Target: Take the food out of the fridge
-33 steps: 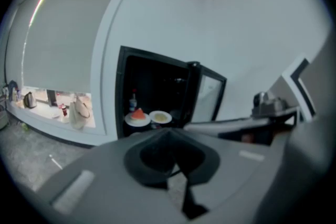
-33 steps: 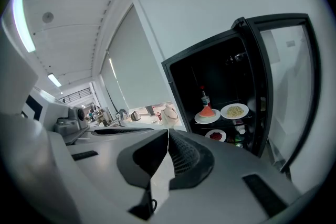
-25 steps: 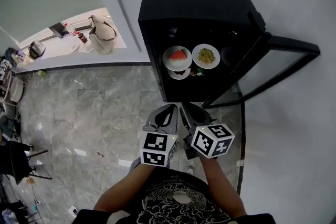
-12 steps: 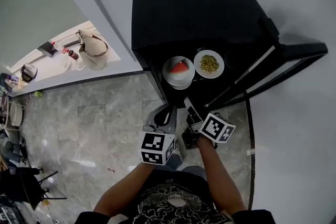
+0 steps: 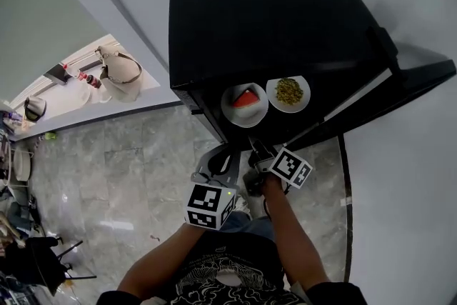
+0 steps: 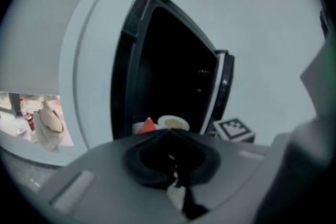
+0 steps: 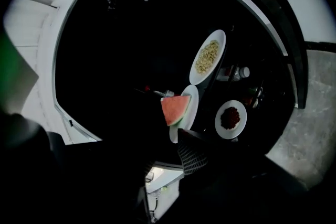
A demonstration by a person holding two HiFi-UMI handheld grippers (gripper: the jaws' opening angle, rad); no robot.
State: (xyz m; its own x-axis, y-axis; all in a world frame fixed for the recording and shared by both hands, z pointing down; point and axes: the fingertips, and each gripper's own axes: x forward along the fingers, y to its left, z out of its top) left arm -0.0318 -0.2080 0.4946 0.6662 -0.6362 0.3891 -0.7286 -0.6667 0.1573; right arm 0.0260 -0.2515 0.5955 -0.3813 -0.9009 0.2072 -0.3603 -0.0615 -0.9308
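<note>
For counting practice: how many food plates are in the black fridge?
3: round white plate with red watermelon wedge; plate with yellowish grains beside it; plate with dark red food lower down. Others may be hidden.

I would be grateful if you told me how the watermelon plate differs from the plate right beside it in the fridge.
Contents: the watermelon plate carries a single red wedge with a green rind, while the other plate carries a flat heap of small yellow-green bits.
Position: in the head view the watermelon plate sits to the left of the other plate.
Shared: both are round and white, and they stand side by side at the same level inside the open black fridge.
</note>
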